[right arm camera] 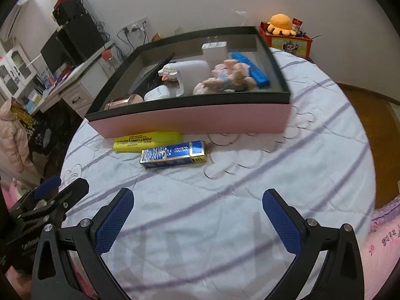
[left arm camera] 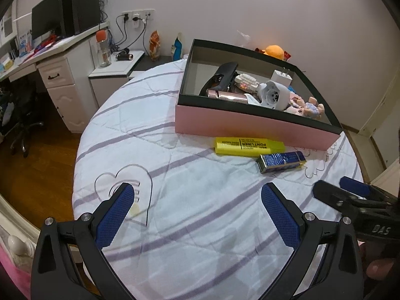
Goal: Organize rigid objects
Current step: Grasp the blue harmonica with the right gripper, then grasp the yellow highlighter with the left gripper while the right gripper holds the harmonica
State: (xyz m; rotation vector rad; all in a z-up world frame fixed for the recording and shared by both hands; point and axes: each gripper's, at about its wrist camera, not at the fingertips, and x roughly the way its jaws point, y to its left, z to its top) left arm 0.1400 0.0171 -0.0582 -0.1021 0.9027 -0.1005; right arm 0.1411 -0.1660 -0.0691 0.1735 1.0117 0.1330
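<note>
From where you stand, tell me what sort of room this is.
Most likely a bedroom that doubles as a study. The pink storage box with the black rim sits on a bed's white quilt with purple stripes, a white desk with drawers carries a black monitor, and an orange plush octopus sits nearby.

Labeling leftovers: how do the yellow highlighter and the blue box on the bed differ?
The yellow highlighter is plain matte yellow with black print; the blue box is glossy blue foil with gold edges. The highlighter lies nearer the pink storage box, the blue box nearer the grippers. Both lie flat on the bedspread, outside the storage box.
</note>
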